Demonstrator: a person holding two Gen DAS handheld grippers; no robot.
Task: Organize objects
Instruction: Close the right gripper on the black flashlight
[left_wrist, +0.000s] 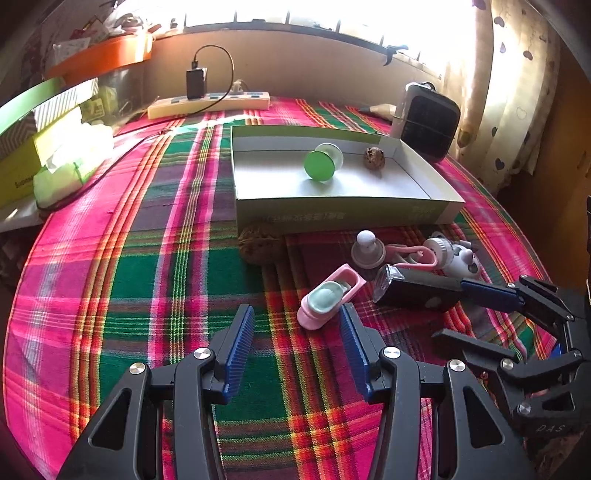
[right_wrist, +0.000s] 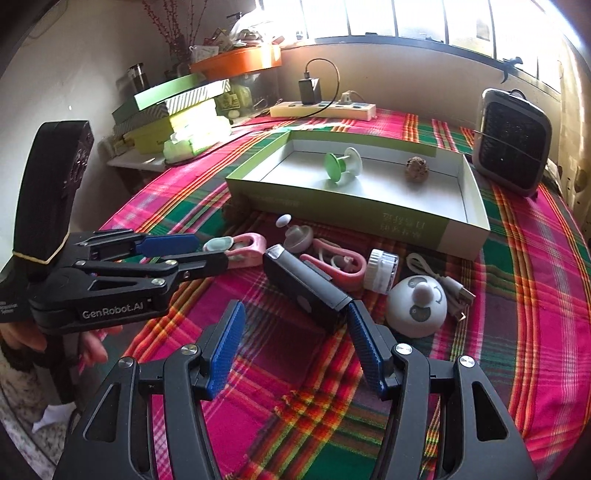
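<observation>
A shallow green-and-white box (left_wrist: 332, 212) (right_wrist: 369, 214) holds a green spool (left_wrist: 320, 164) (right_wrist: 338, 166) and a walnut (left_wrist: 373, 158) (right_wrist: 416, 169). In front of it lie a pink clip with a mint pad (left_wrist: 328, 297) (right_wrist: 236, 249), a black device (left_wrist: 417, 290) (right_wrist: 310, 286), a pink strap (left_wrist: 410, 254) (right_wrist: 340, 264), a white panda dome (right_wrist: 417, 304) and a second walnut (left_wrist: 258, 245). My left gripper (left_wrist: 297, 328) (right_wrist: 207, 245) is open, its right finger beside the pink clip. My right gripper (right_wrist: 295, 325) is open, its right finger touching the black device.
A power strip (left_wrist: 210, 103) with a plugged charger lies at the back. A small heater (left_wrist: 428, 122) (right_wrist: 513, 144) stands at the back right. Stacked boxes (left_wrist: 40, 122) and tissues (left_wrist: 70, 166) sit at the left. A cable (right_wrist: 447, 284) lies by the dome.
</observation>
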